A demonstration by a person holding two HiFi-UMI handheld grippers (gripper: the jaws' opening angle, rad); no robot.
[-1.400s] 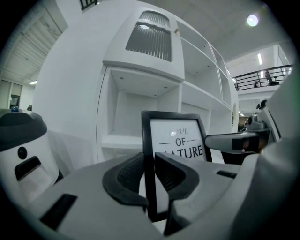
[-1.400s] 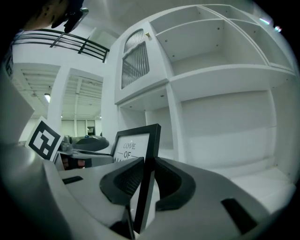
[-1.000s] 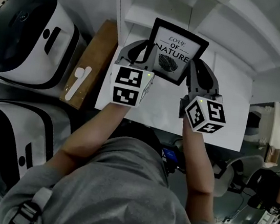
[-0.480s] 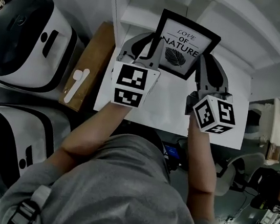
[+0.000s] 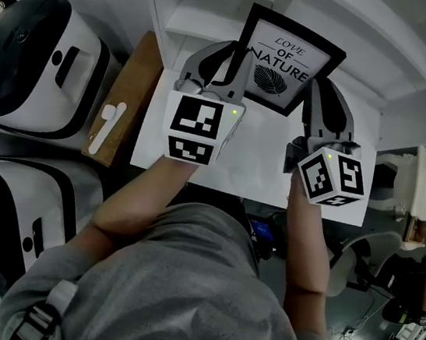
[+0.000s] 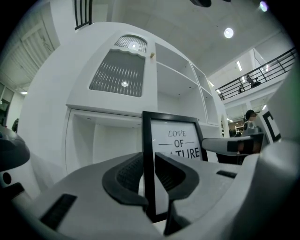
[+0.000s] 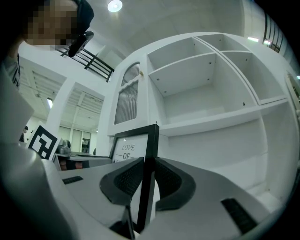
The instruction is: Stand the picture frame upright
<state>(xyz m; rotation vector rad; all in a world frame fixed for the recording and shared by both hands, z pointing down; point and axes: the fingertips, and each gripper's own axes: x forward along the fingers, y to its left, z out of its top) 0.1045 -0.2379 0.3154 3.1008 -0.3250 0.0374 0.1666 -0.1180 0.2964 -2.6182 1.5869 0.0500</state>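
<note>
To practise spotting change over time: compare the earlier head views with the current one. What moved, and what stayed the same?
The picture frame moved up the head view, toward the white shelves, carried by the left claw and right claw, each shut on one side edge. Nothing was grabbed or released. The brown box and white appliances stayed put.

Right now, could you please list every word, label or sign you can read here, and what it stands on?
"LOVE OF NATURE": print in the picture frame.
Marker cubes: black square patterns only, no words.
Nothing else is readable.
</note>
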